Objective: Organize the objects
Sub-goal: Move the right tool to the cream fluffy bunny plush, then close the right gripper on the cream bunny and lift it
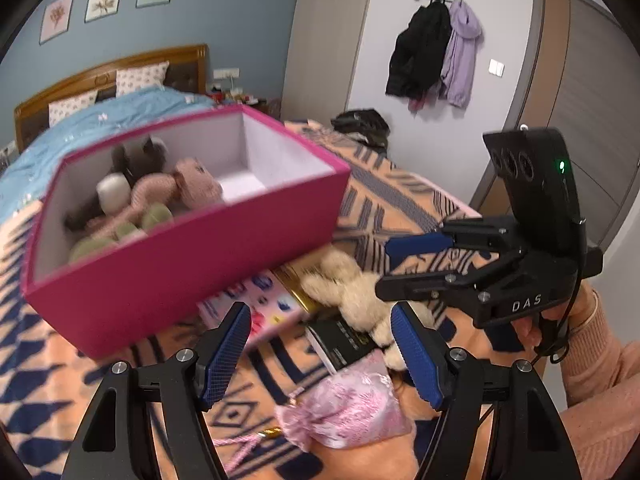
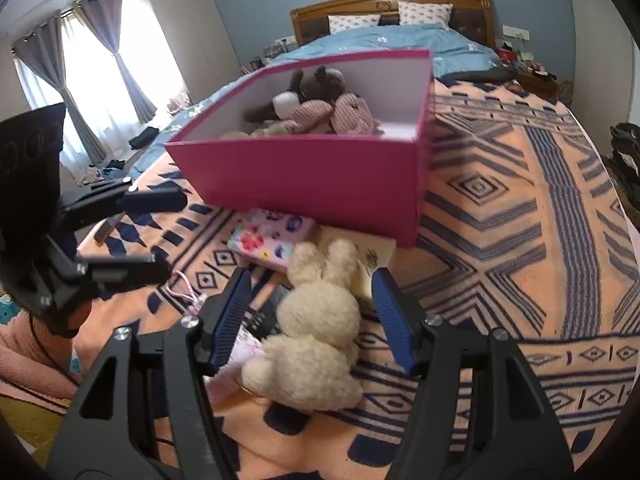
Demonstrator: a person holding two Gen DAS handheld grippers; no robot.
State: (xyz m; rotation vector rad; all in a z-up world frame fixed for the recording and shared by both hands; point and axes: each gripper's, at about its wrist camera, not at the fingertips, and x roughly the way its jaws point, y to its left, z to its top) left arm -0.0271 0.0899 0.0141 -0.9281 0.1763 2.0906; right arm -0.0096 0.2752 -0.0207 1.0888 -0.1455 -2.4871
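A pink box (image 1: 168, 264) (image 2: 320, 176) stands on the patterned blanket and holds a pink knitted toy (image 1: 176, 192) (image 2: 340, 116) and a grey plush (image 2: 320, 80). A cream plush rabbit (image 2: 316, 328) (image 1: 352, 288) lies in front of the box on a black book (image 1: 344, 340). My right gripper (image 2: 312, 316) is open with its fingers on either side of the rabbit; it also shows in the left wrist view (image 1: 394, 262). My left gripper (image 1: 320, 356) is open and empty above a pink pouch (image 1: 348, 404); it also shows in the right wrist view (image 2: 168, 236).
A flowered pink box (image 2: 272, 236) and a pale booklet (image 2: 372, 256) lie against the pink box's front. The blanket (image 2: 500, 240) stretches to the right. A blue duvet (image 2: 400, 40) and pillows lie behind the box. Dark clothes (image 1: 360, 124) sit at the bed's far edge.
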